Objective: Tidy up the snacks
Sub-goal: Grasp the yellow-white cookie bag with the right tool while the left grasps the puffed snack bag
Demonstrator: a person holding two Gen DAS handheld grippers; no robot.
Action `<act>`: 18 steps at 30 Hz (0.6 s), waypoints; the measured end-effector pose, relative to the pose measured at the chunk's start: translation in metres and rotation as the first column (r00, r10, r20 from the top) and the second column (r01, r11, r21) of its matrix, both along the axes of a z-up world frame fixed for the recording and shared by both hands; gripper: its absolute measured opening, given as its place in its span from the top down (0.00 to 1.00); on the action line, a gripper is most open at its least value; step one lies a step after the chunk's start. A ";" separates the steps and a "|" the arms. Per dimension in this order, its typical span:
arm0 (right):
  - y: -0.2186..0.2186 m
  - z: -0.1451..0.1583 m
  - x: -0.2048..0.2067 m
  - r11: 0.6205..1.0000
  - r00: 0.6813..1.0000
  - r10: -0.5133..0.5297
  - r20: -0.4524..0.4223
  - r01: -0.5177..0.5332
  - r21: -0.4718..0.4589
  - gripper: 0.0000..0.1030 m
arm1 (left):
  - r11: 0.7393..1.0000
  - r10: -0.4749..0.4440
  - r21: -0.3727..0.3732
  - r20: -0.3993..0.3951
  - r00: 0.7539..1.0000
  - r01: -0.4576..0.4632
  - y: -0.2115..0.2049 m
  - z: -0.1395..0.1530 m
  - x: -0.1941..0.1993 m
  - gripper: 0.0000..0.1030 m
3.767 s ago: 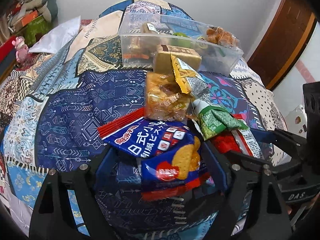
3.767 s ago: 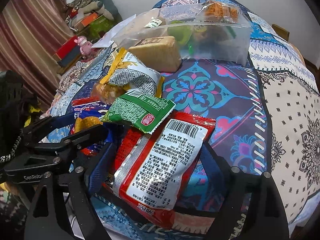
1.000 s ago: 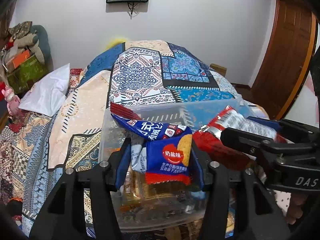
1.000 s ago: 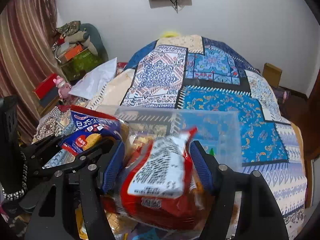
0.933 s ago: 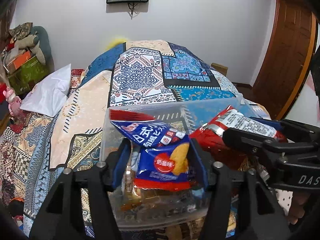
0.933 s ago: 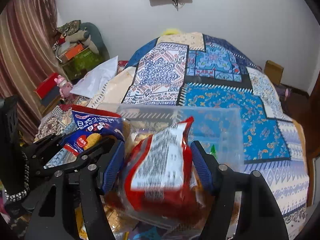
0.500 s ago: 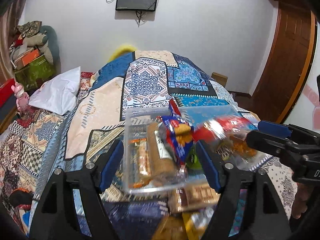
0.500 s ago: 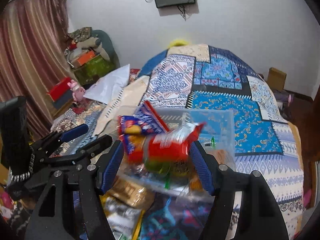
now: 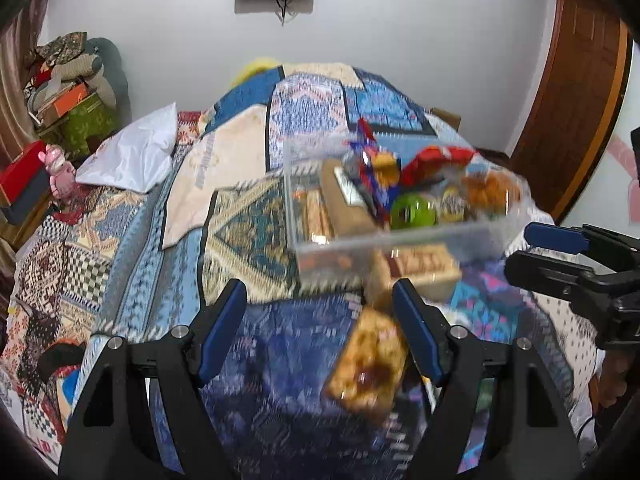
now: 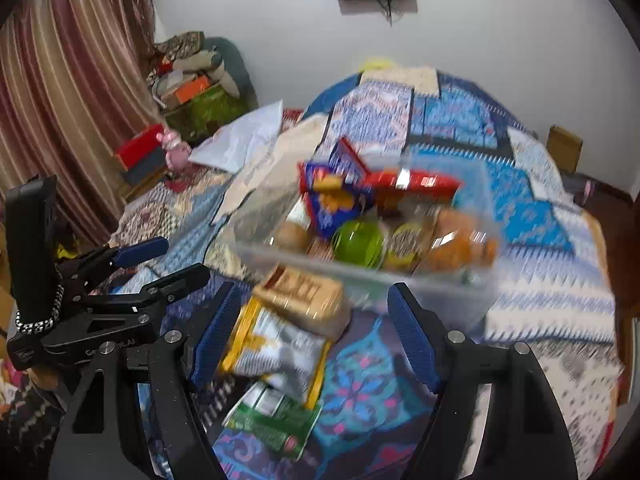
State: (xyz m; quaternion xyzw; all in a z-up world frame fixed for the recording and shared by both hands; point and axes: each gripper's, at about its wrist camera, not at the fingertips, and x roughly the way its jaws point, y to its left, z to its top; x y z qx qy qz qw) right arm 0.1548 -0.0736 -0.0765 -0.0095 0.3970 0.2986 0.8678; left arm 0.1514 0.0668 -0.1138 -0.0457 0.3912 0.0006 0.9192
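A clear plastic bin [image 9: 320, 216] [image 10: 472, 284] sits on the patterned bedspread and holds several snacks. The blue biscuit bag [image 9: 376, 176] [image 10: 332, 200] and the red packet [image 9: 432, 160] [image 10: 412, 186] lie on top inside it. My left gripper [image 9: 320, 332] is open and empty, back from the bin. My right gripper [image 10: 312, 332] is open and empty too. On the bed before the bin lie a tan biscuit pack [image 9: 424, 268] [image 10: 304, 296], an orange cake pack [image 9: 368, 364], a yellow-grey bag [image 10: 276, 344] and a green bag [image 10: 272, 420].
A white pillow [image 9: 132, 156] lies at the bed's left side. Boxes and a pink toy [image 9: 60, 170] stand beside the bed on the left. A wooden door [image 9: 576, 92] is on the right. A striped curtain [image 10: 60, 100] hangs at the left.
Both grippers carried their bags from the bed to the bin, opened and let them drop in. Both have since pulled back toward me, empty.
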 end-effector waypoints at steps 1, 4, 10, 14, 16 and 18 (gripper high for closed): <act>0.001 -0.004 -0.002 1.000 1.000 0.004 -0.012 -0.004 0.001 0.29 | 1.000 0.002 -0.004 -0.010 1.000 -0.002 0.001 -0.004 -0.003 0.27; 0.008 -0.018 -0.003 1.000 0.998 0.019 -0.057 -0.019 0.001 0.29 | 1.000 0.009 -0.011 -0.028 1.000 -0.009 0.005 -0.012 -0.009 0.27; 0.026 -0.047 0.001 0.999 0.991 0.039 -0.127 -0.040 -0.010 0.29 | 0.999 0.019 -0.048 -0.058 0.998 -0.022 0.014 -0.027 -0.014 0.27; 0.034 -0.064 0.003 0.998 0.983 0.048 -0.176 -0.052 -0.023 0.29 | 0.998 0.020 -0.064 -0.073 0.997 -0.025 0.019 -0.034 -0.016 0.27; 0.035 -0.070 0.004 0.998 0.979 0.053 -0.195 -0.058 -0.021 0.29 | 0.998 0.013 -0.063 -0.078 0.997 -0.018 0.017 -0.036 -0.016 0.27; 0.035 -0.074 0.005 0.998 0.976 0.060 -0.211 -0.064 -0.014 0.29 | 0.998 0.001 -0.059 -0.079 0.997 -0.006 0.014 -0.038 -0.016 0.27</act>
